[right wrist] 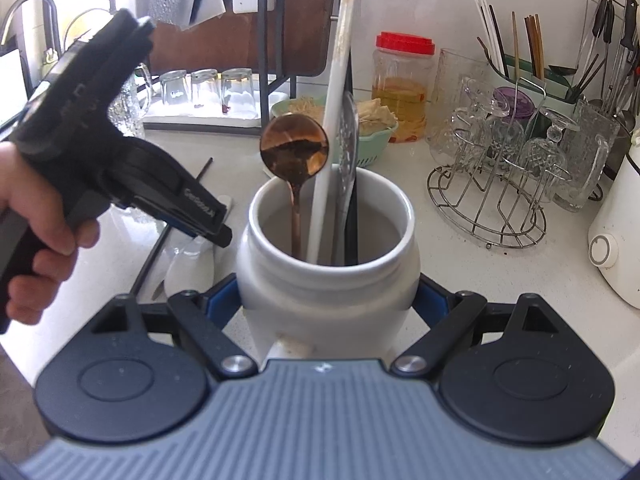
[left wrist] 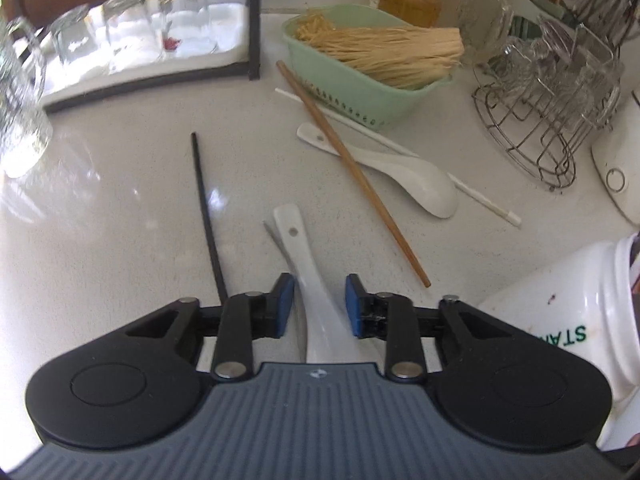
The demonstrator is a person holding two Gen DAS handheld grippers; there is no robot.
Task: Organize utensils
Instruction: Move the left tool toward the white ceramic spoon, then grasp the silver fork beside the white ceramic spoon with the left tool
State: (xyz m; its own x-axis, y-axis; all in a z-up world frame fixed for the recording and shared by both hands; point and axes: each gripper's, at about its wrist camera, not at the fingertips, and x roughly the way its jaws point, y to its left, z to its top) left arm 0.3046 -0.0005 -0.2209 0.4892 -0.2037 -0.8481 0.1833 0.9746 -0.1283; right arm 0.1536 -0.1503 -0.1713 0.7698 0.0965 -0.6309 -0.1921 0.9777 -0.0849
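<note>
Left wrist view: the left gripper [left wrist: 320,304] hangs over the counter [left wrist: 120,216], its blue pads narrowly apart astride a white ceramic spoon [left wrist: 308,280], not pressing it. A second white spoon [left wrist: 404,176] lies under a wooden chopstick [left wrist: 352,172].

Right wrist view: the right gripper [right wrist: 328,300] clamps a white jar [right wrist: 328,280] holding a copper spoon [right wrist: 294,152].

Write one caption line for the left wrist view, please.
Left gripper straddles a white spoon on the counter, pads not yet touching; chopsticks and another spoon lie beyond.
</note>
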